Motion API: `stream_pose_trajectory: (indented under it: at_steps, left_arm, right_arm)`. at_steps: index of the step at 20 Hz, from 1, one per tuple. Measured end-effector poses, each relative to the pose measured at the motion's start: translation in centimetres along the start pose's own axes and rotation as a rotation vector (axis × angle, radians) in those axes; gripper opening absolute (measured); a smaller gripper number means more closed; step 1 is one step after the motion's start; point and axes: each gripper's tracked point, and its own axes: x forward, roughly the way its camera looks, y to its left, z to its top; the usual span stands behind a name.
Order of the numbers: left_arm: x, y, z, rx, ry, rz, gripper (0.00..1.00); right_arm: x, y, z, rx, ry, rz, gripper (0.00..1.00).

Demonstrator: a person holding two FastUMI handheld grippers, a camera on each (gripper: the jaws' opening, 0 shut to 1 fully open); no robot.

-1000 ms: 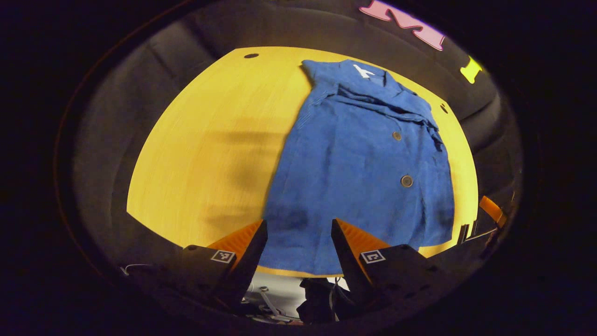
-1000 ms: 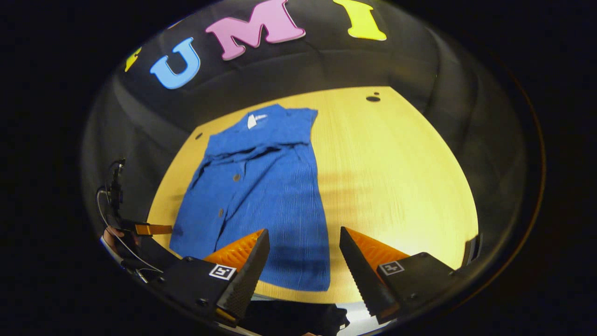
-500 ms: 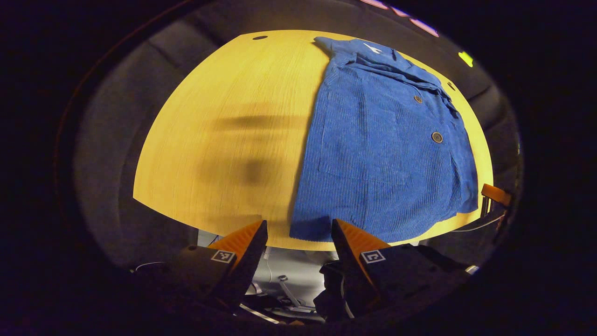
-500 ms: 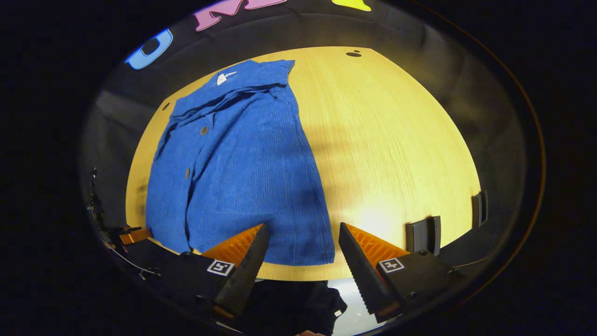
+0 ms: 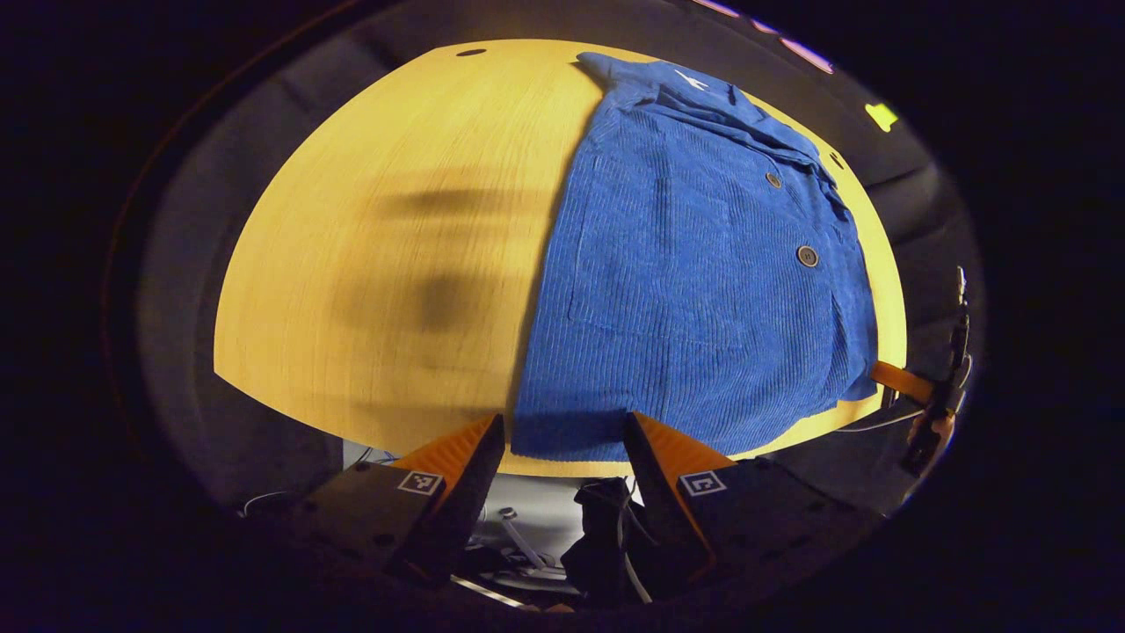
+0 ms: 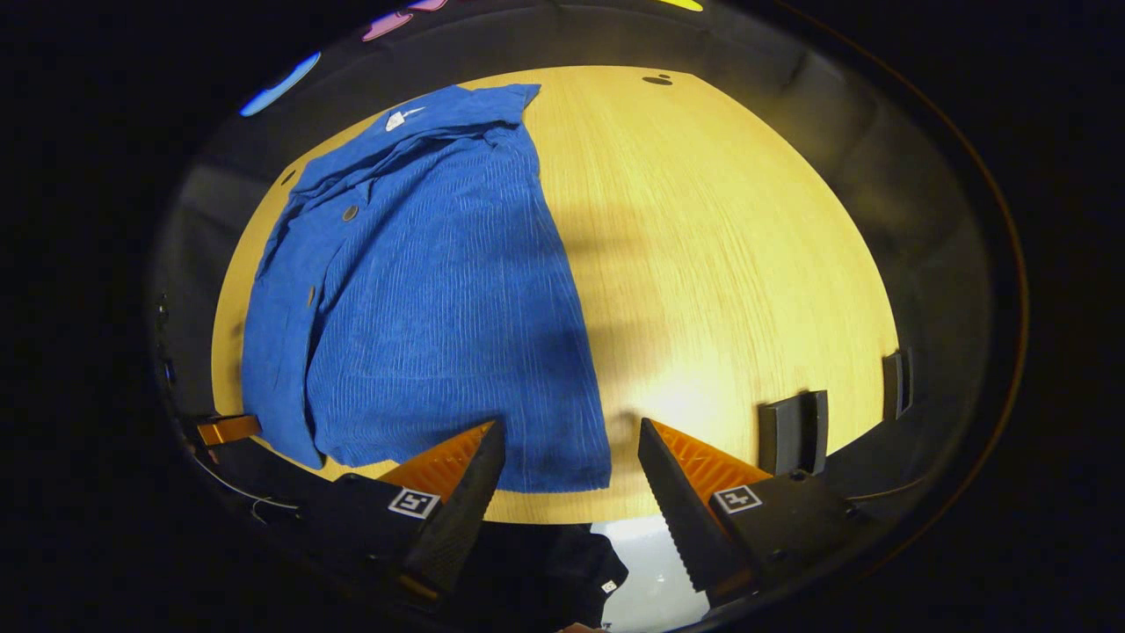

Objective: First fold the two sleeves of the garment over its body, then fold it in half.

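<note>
**Both grippers poised at the hem, nothing held**

Your blue corduroy garment (image 5: 694, 290) lies flat on the yellow table (image 5: 369, 264), collar at the far side and hem along the near edge. No sleeve sticks out past the body, so the sleeve folds look done and the fold in half is what remains.

Your left gripper (image 5: 562, 440) hovers at the hem's left corner with its jaws spread and empty. Your right gripper (image 6: 571, 444) hovers at the hem's right corner, jaws likewise spread, gripping nothing.

Expect the cloth to be soft, limp and light, with a ribbed surface that should grip well between the fingers. It will sag and drag wherever you leave it unsupported, and the tucked layers may slide apart. Take hold at the 2 hem corners, 1 per gripper, catching every layer, so the edge rises evenly toward the collar (image 5: 694, 83).
</note>
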Motion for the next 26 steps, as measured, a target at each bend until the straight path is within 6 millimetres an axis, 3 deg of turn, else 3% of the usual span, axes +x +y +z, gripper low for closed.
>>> stream_pose_trajectory:
  at_steps: [5, 6, 7, 8, 11, 13, 14, 16, 17, 18, 22, 26]
  left_arm:
    - [0.5, -0.5, 0.1, 0.129, 0.01, 0.08, 0.8]
    - [0.6, -0.6, 0.3, 0.116, 0.003, 0.082, 0.82]
    - [0.7, -0.7, 0.3, 0.112, 0.005, 0.084, 0.81]
    - [0.7, -0.7, 0.2, 0.117, 0.009, 0.081, 0.81]
    - [0.7, -0.7, 0.1, 0.109, 0.028, 0.083, 0.81]
    - [0.9, -1.0, 0.4, 0.117, 0.024, 0.072, 0.8]
    - [0.7, -1.5, 1.0, 0.114, -0.01, 0.036, 0.76]
    - [1.1, -1.9, 1.2, 0.027, -0.039, -0.024, 0.1]
    - [1.1, -1.9, 1.3, -0.004, -0.059, -0.063, 0.06]
    - [0.9, -2.0, 1.2, -0.042, -0.05, -0.099, 0.0]
    - [-0.2, -1.9, 1.1, -0.044, -0.074, -0.145, 0.0]
    - [-4.2, -2.9, 3.3, -0.006, -0.165, -0.194, 0.0]
  right_arm:
    - [1.0, 0.3, -0.9, -0.127, 0.065, -0.024, 0.99]
    - [1.2, 0.2, -0.7, -0.121, 0.063, -0.027, 0.97]
    - [1.3, 0.2, -0.8, -0.101, 0.063, -0.031, 0.89]
    - [1.2, 0.3, -0.5, -0.086, 0.047, -0.033, 0.96]
    - [1.4, 0.3, -0.5, -0.091, 0.029, -0.026, 0.97]
    - [1.2, 1.1, -0.8, -0.098, 0.03, -0.013, 0.82]
    - [1.2, 1.7, -0.5, -0.084, 0.014, 0.011, 0.59]
    - [1.3, 2.0, -0.4, -0.091, 0.009, 0.001, 0.14]
    - [2.0, 2.1, -0.4, -0.089, 0.001, 0.018, 0.14]
    - [1.4, 2.3, -0.4, -0.076, 0.008, 0.02, 0.02]
    - [0.6, 2.7, 0.0, -0.023, 0.021, 0.073, 0.01]
    - [-3.4, 4.0, 3.8, 0.001, -0.074, 0.124, 0.02]
